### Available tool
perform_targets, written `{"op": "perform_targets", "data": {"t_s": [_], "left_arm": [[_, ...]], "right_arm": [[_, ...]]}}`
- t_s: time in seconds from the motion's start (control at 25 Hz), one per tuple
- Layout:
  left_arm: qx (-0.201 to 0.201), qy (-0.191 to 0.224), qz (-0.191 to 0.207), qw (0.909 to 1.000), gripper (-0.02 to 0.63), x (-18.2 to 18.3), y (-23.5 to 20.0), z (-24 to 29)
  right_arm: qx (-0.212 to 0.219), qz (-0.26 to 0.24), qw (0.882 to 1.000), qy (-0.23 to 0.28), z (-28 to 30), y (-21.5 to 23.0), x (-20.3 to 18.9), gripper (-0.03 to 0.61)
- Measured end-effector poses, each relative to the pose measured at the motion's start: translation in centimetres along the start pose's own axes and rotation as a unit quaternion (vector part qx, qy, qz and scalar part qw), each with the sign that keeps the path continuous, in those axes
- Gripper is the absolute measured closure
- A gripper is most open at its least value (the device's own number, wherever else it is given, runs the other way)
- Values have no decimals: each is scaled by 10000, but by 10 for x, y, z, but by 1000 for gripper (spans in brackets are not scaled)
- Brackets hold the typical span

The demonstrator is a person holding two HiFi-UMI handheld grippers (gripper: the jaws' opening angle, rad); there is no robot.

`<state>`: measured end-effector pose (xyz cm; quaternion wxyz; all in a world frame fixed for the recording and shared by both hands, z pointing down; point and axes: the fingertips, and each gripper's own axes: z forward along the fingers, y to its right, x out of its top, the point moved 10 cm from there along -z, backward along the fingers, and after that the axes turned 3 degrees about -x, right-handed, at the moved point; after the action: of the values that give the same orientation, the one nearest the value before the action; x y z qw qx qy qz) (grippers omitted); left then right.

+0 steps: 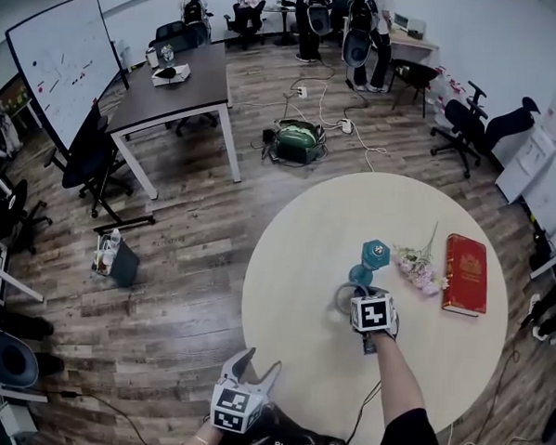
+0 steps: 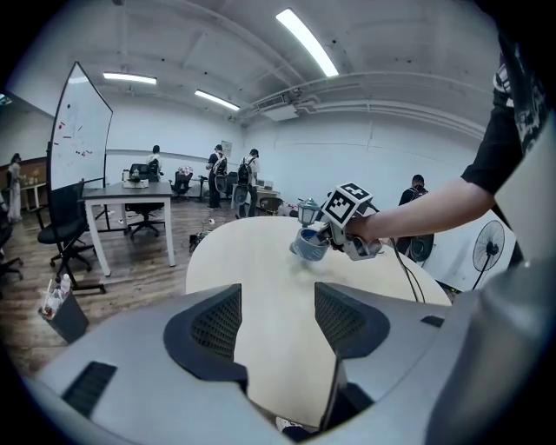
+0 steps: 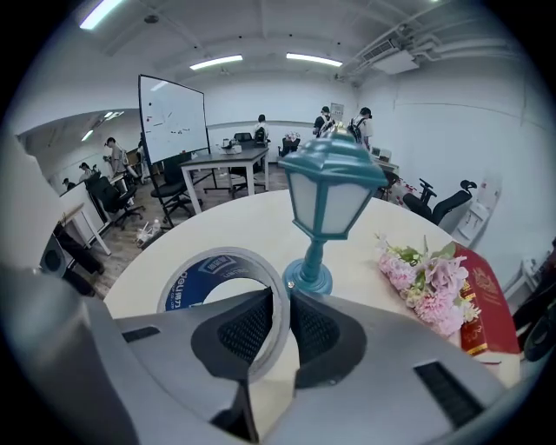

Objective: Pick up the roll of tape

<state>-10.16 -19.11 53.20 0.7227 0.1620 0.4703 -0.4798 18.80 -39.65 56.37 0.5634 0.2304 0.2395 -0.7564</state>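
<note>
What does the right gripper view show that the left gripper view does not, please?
Only the right gripper view: the right gripper shut on the tape roll, plus pink flowers and a red book. Only the left gripper view: the left gripper, jaws apart and empty, and the person's arm reaching over the table. Both: the table, the tape roll and the teal lantern.

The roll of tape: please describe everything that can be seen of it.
The roll of tape is a pale ring with a blue, white-printed core. It is tilted, its wall pinched by the right gripper, one jaw inside the ring, one outside. It seems just off the table, beside the teal lantern.
</note>
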Motion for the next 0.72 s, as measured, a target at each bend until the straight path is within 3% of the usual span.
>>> {"op": "perform_targets", "data": {"t_s": [0.72], "left_arm": [[-405,296,74,9987,330,-7,25,-16]], "right_arm": [[-231,44,9952,945,-101,-14,-10,508]]}}
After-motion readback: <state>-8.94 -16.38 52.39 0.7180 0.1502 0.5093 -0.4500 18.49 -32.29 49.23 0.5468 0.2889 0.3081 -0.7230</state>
